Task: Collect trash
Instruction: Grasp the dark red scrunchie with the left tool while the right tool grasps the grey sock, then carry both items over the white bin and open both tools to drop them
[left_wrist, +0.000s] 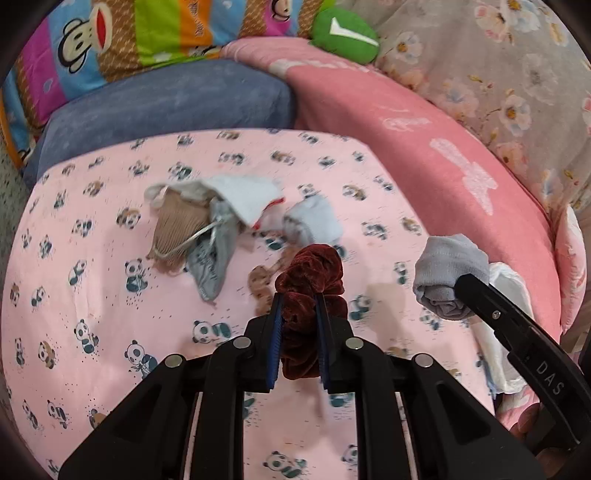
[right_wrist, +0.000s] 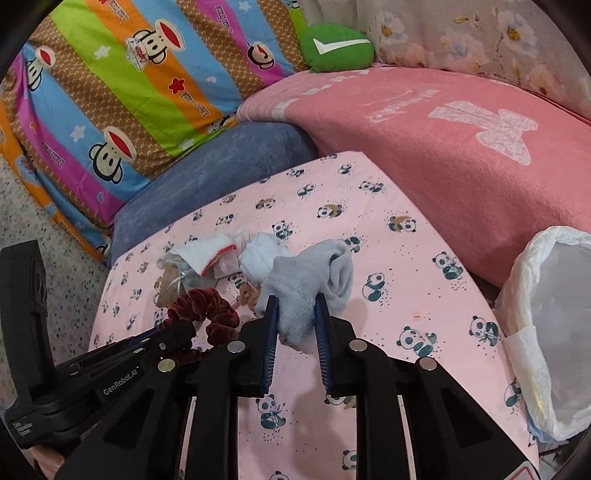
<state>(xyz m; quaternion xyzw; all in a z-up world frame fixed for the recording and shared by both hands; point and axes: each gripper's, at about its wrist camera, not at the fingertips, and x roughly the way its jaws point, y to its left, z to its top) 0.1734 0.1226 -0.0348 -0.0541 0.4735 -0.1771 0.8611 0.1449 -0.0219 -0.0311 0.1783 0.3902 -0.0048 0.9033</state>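
Left gripper (left_wrist: 299, 299) pinches red scrunchie (left_wrist: 310, 273); right gripper (right_wrist: 295, 299) pinches grey sock (right_wrist: 306, 280). Both soft, may slip, miss white bag (right_wrist: 546, 332), fall on bed (right_wrist: 388, 258).

Dark red velvet scrunchie (left_wrist: 308, 280) lifted, grey rolled sock (right_wrist: 306, 284) lifted, white-lined bin (right_wrist: 554, 332) beside bed
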